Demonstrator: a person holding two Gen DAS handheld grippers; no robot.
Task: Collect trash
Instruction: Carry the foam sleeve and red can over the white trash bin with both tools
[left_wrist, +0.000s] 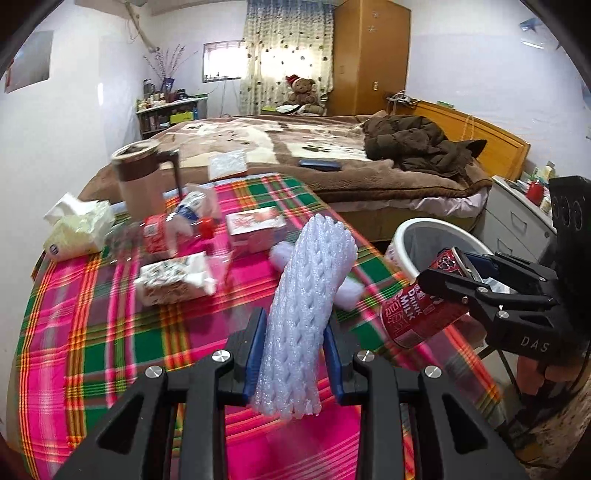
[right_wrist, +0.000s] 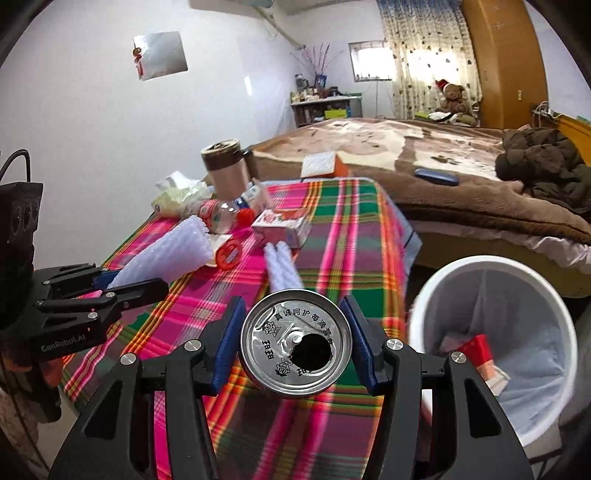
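Right now, both grippers hold trash above a table (left_wrist: 92, 332) covered in a pink and green plaid cloth. The left gripper (left_wrist: 295, 354) has its jaws closed partway around a white foam net sleeve (left_wrist: 306, 314), which stands upright between the blue pads and pokes out above and below them. The right gripper (right_wrist: 295, 345) has its jaws closed on the sides of a red milk drink can (right_wrist: 295, 343); its silver top with an open hole faces the right wrist camera. In the left wrist view the can (left_wrist: 417, 314) is tilted, near the rim of a white trash bin (right_wrist: 491, 332). The bin stands beside the table, between it and the bed (left_wrist: 332, 155), and is lined with a pale bag with some red and white trash inside. On the table, farther from the bin, lie a second foam sleeve (right_wrist: 280, 266), a plastic bottle (right_wrist: 218, 216) with a red cap, a small red and white carton (right_wrist: 280, 227), tissue packs (left_wrist: 173, 277) and a brown mug (left_wrist: 140, 177).
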